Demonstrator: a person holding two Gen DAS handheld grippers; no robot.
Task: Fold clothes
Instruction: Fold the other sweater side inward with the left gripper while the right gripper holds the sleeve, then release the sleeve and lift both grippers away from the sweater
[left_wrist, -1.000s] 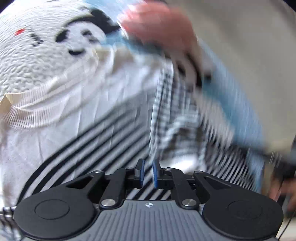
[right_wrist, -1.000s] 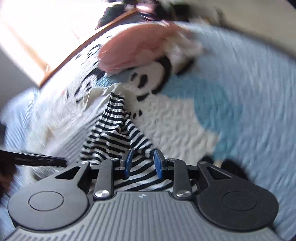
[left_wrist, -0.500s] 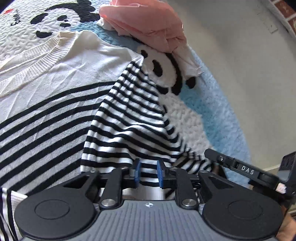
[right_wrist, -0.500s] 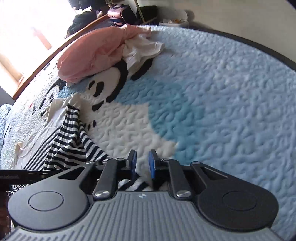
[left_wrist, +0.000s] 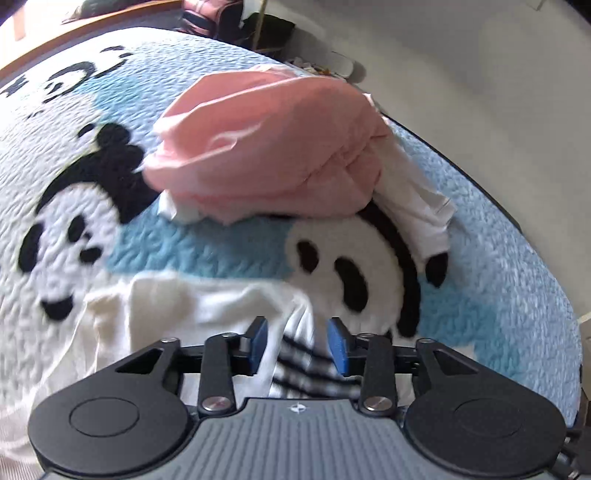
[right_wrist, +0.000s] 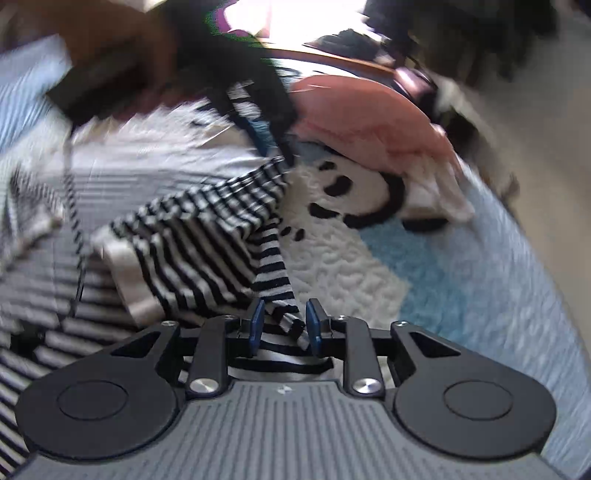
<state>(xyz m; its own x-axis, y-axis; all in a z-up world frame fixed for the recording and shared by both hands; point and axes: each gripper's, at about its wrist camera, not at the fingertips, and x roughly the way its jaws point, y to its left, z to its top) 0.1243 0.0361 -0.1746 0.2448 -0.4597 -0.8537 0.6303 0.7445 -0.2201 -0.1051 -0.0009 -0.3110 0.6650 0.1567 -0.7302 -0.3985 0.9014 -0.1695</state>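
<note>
Soft striped knit top (right_wrist: 207, 236), ribbed at the hem. Puckered, nubbly quilted bedspread (left_wrist: 498, 236). Smooth matt pink cloth (left_wrist: 273, 147); glossy wood bed rail (left_wrist: 92, 27).

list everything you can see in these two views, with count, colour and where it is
striped top: 1, white with black stripes, spread on the bedcover, one sleeve folded across it
pink garment: 1, pink, bunched in a heap on the bedcover beyond the top
white garment: 1, white, partly under the pink heap, sticking out at its right
bedcover: 1, light blue quilt with black-and-white pandas, under everything
clutter by the wall: count unclear, dark, beyond the bed's far edge
left gripper: 1, black with blue pads, jaws opening, striped cloth lying between them, pads clear of it
right gripper: 1, black with blue pads, jaws opening, striped sleeve end between them
</note>
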